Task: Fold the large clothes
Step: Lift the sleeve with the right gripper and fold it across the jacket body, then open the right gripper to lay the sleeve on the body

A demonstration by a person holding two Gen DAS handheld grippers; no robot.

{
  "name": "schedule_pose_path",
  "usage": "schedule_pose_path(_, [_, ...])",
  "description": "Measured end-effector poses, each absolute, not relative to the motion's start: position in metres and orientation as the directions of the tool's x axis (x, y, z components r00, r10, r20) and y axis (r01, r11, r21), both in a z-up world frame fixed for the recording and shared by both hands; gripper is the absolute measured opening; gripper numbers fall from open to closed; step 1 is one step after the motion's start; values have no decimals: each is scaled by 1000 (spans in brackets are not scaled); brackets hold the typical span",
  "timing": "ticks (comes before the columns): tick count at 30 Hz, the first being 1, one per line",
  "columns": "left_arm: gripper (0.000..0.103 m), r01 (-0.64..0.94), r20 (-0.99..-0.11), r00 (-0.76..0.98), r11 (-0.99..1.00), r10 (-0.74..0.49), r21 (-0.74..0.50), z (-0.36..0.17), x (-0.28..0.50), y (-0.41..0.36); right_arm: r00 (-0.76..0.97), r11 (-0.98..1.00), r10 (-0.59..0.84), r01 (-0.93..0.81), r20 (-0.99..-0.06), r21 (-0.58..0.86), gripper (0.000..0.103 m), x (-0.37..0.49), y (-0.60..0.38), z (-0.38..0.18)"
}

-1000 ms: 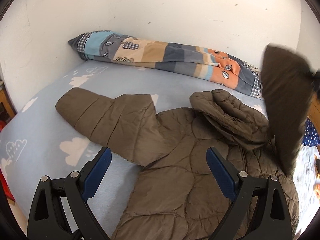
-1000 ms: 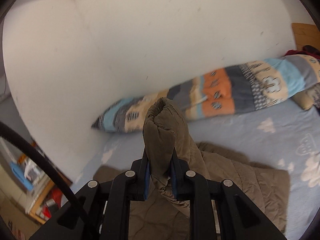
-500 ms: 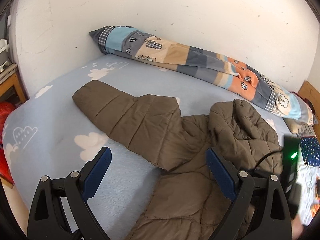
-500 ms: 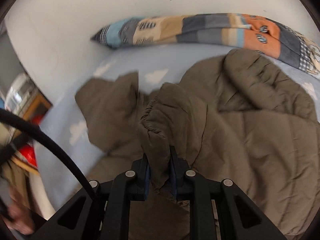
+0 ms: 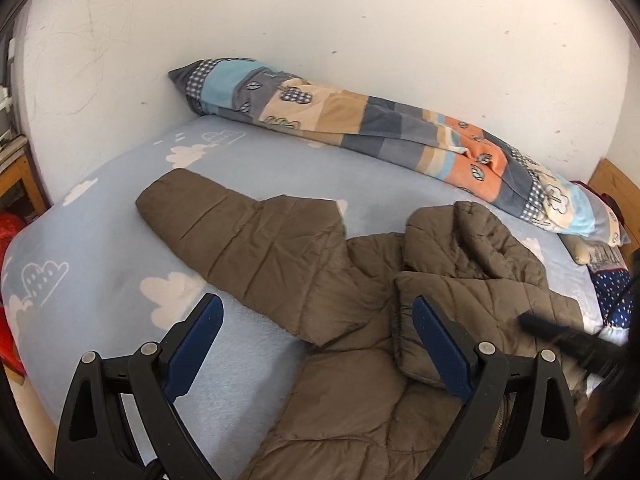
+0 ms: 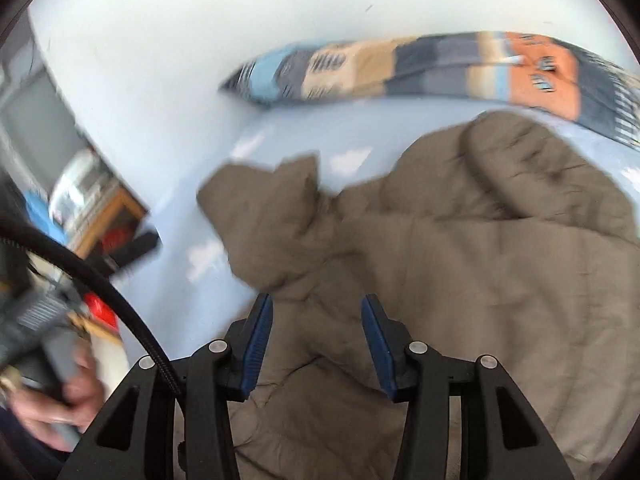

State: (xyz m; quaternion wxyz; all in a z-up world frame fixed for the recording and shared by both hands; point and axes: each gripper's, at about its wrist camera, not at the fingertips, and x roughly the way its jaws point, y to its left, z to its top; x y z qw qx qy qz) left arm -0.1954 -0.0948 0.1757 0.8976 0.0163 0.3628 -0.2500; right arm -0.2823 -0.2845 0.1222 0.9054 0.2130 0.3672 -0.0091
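Left wrist view, left to right: red item (image 5: 12, 232) at 9 o'clock off the bed edge, wooden frame (image 5: 18, 172) above it. Bed (image 5: 100, 248) with light blue cloud-print sheet fills the middle. Left gripper (image 5: 316, 332) at 6 o'clock, jaws wide, nothing between them, blue pads over sheet on one side and jacket on the other. Jacket (image 5: 360, 292), brown quilted, lies flat on the bed from centre toward 4 o'clock; one sleeve (image 5: 240, 240) stretched out toward 10 o'clock, the other sleeve folded in across the body near 3 o'clock, hood bunched above it. Patchwork blanket (image 5: 400, 128) rolled along the wall from 11 to 3 o'clock, well apart from the jacket's outstretched sleeve, near the hood. Blurred black shape at 4 o'clock, cannot tell what part it is. Dark dotted fabric (image 5: 614, 300) at 3 o'clock

Right wrist view, heavy blur: hand (image 6: 60, 392) at 8 o'clock gripping a grey handle, black cable arcing over it. Right gripper (image 6: 318, 312) at 6 o'clock, jaws partly apart, gripping nothing, jacket (image 6: 460, 264) surface directly beneath and between the pads. Jacket spreads from centre out to 4 o'clock, sleeve pointing to 10 o'clock. Blanket (image 6: 440, 68) at 1 o'clock against the wall
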Motion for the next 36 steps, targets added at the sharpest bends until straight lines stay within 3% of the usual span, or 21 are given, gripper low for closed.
schedule_pose_path(2, [95, 489, -658, 604, 861, -450, -140, 176, -200, -102, 757, 893, 73, 241, -650, 381, 37, -309, -311, 145])
schedule_pose_path(6, [95, 543, -662, 585, 833, -468, -109, 174, -210, -117, 742, 822, -134, 453, -657, 344, 32, -365, -383, 171])
schedule_pose_path(9, [95, 569, -672, 568, 817, -476, -97, 171, -216, -127, 655, 738, -270, 612, -706, 285, 26, -393, -431, 158])
schedule_pose_path(15, [95, 587, -684, 558, 806, -470, -76, 167, -218, -137, 554, 608, -264, 731, -790, 310, 22, -414, -485, 98])
schedule_pose_path(25, [95, 602, -710, 537, 796, -455, -54, 157, -215, -145, 454, 607, -221, 757, -863, 242, 22, -391, -493, 42])
schedule_pose_path(32, [95, 619, -708, 508, 780, -490, -95, 159, -218, -151, 511, 684, -263, 697, -819, 215, 22, -384, -459, 93])
schedule_pose_path(36, [95, 669, -731, 453, 737, -510, -99, 147, -226, -176, 570, 743, -216, 623, -793, 245, 22, -375, -421, 109])
